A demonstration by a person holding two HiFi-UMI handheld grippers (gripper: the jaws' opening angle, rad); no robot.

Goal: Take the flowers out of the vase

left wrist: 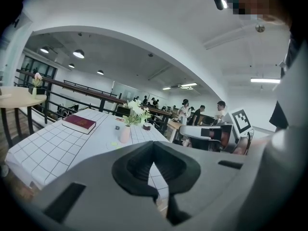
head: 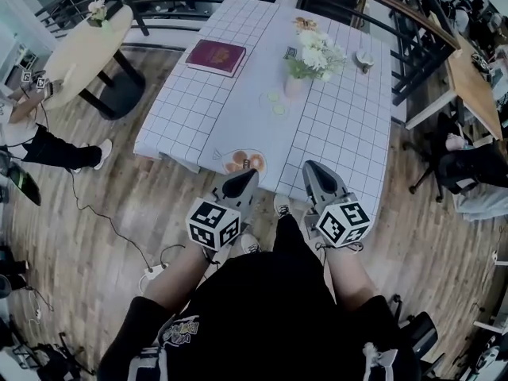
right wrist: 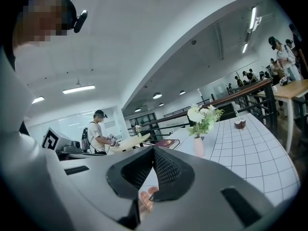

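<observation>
Head view: flowers (head: 316,54) in vase (head: 294,86), well beyond left gripper (head: 240,181), right gripper (head: 317,173)

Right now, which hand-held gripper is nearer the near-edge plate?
Left. The left hand-held gripper is just short of the plate; the right hand-held gripper is off to its right.

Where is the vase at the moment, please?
In the head view the vase stands on the far half of the table, right of centre, between the red book on its left and the cup on its right.
</observation>
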